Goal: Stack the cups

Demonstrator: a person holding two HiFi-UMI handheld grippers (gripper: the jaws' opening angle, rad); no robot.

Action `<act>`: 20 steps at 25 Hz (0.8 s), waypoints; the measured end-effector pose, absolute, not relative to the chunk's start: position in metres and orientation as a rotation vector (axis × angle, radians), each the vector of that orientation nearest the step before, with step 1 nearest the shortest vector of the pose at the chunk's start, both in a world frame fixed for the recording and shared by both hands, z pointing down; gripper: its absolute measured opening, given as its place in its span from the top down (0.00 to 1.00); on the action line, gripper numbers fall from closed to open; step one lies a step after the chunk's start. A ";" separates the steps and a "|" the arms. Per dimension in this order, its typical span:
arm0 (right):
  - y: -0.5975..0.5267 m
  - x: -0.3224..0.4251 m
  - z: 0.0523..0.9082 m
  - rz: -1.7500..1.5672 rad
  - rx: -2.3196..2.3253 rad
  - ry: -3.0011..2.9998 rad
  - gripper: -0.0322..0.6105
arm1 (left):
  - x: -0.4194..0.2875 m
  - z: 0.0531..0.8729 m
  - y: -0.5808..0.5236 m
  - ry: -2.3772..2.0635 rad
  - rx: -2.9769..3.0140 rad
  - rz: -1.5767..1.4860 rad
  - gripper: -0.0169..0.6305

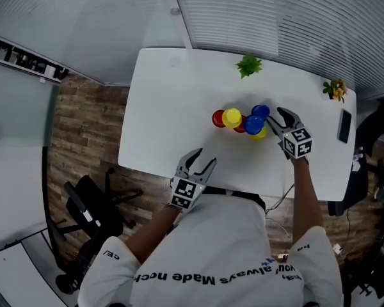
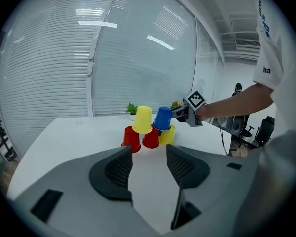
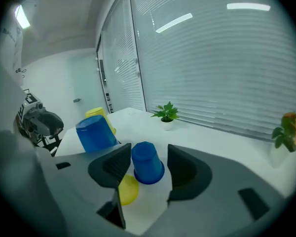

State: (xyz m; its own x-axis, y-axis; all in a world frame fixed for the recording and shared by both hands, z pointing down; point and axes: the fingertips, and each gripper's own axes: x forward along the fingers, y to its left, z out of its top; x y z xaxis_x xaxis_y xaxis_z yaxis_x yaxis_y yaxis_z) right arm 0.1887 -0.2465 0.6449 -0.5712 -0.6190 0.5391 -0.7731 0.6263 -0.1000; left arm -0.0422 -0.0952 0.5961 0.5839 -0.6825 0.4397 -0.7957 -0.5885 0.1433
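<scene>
Several upturned cups stand bunched at mid-table. In the left gripper view a yellow cup [image 2: 143,119] and a blue cup [image 2: 163,118] sit on top of two red cups [image 2: 131,138] and a yellow one [image 2: 168,135]. My right gripper [image 3: 149,157] is open at the cluster's right side. A second blue cup [image 3: 147,163] stands upside down between its jaws, with a thin gap showing at the right pad. A low yellow cup [image 3: 128,189] lies just under the left jaw. My left gripper [image 1: 203,158] is open and empty near the table's front edge, well short of the cups.
A small green plant [image 1: 248,64] stands at the back of the white table [image 1: 160,107], and a flowering plant [image 1: 335,89] sits at the far right corner. A dark phone [image 1: 344,125] lies near the right edge. An office chair [image 1: 93,213] is on the floor at the left.
</scene>
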 end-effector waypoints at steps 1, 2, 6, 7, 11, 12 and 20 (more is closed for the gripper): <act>-0.250 0.183 0.648 0.460 1.058 -2.404 0.56 | -0.045 0.597 -0.095 -1.217 2.482 0.493 0.60; -0.253 0.177 0.651 0.467 1.021 -2.416 0.56 | -0.048 0.598 -0.095 -1.230 2.472 0.496 0.60; -0.256 0.163 0.663 0.479 0.902 -2.422 0.55 | -0.057 0.602 -0.096 -1.267 2.439 0.504 0.60; -0.257 0.161 0.667 0.474 0.881 -2.412 0.55 | -0.059 0.601 -0.096 -1.275 2.435 0.503 0.61; -0.264 0.156 0.679 0.480 0.849 -2.387 0.55 | -0.063 0.597 -0.097 -1.304 2.424 0.489 0.61; -0.266 0.156 0.681 0.485 0.849 -2.385 0.56 | -0.064 0.596 -0.097 -1.308 2.423 0.487 0.61; -0.272 0.194 0.637 0.467 1.128 -2.322 0.58 | -0.051 0.591 -0.102 -1.273 2.467 0.449 0.61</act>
